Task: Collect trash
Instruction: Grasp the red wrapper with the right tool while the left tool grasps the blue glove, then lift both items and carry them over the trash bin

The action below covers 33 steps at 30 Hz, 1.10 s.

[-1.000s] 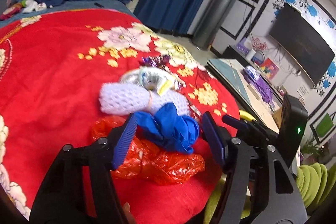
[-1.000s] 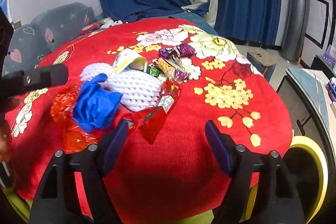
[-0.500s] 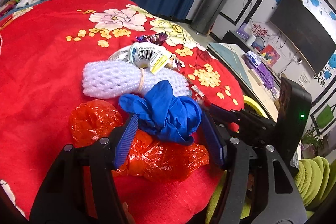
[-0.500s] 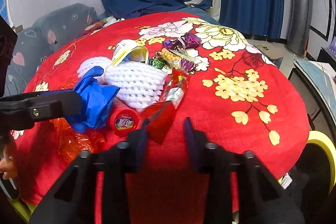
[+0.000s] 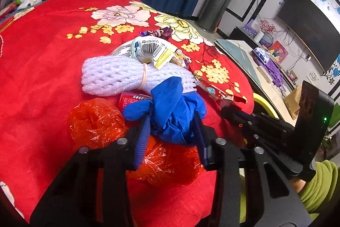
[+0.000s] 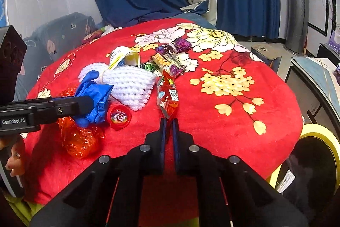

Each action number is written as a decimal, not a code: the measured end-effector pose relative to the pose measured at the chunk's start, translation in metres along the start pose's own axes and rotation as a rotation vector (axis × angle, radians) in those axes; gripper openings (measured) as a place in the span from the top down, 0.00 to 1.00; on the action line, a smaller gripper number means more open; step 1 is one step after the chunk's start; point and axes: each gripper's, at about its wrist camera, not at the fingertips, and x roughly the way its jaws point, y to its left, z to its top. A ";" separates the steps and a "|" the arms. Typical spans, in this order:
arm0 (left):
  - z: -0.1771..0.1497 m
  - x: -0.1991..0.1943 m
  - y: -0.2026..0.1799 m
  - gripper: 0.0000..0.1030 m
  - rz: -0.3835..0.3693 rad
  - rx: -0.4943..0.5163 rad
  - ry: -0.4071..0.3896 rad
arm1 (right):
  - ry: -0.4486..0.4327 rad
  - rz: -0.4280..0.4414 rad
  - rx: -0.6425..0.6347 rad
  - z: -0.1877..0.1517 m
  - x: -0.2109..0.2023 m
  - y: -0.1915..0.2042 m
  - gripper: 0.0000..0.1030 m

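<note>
On red floral cloth (image 6: 212, 120), left gripper (image 5: 172, 131) marked GenRobot.AI, fingers closing on blue glove (image 5: 172, 112), right gripper (image 6: 169, 120) clamping red wrapper (image 6: 167, 97).

black tool (image 5: 172, 131), blue pads (image 5: 142, 137), green sleeve (image 5: 318, 188)

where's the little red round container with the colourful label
In the right wrist view the red container lies on its side on the red floral blanket, left of centre, between the blue glove and the white foam net.
</note>
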 end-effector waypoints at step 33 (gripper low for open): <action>0.028 -0.073 -0.036 0.87 -0.088 0.057 -0.239 | -0.167 -0.007 -0.017 0.016 -0.080 -0.004 0.96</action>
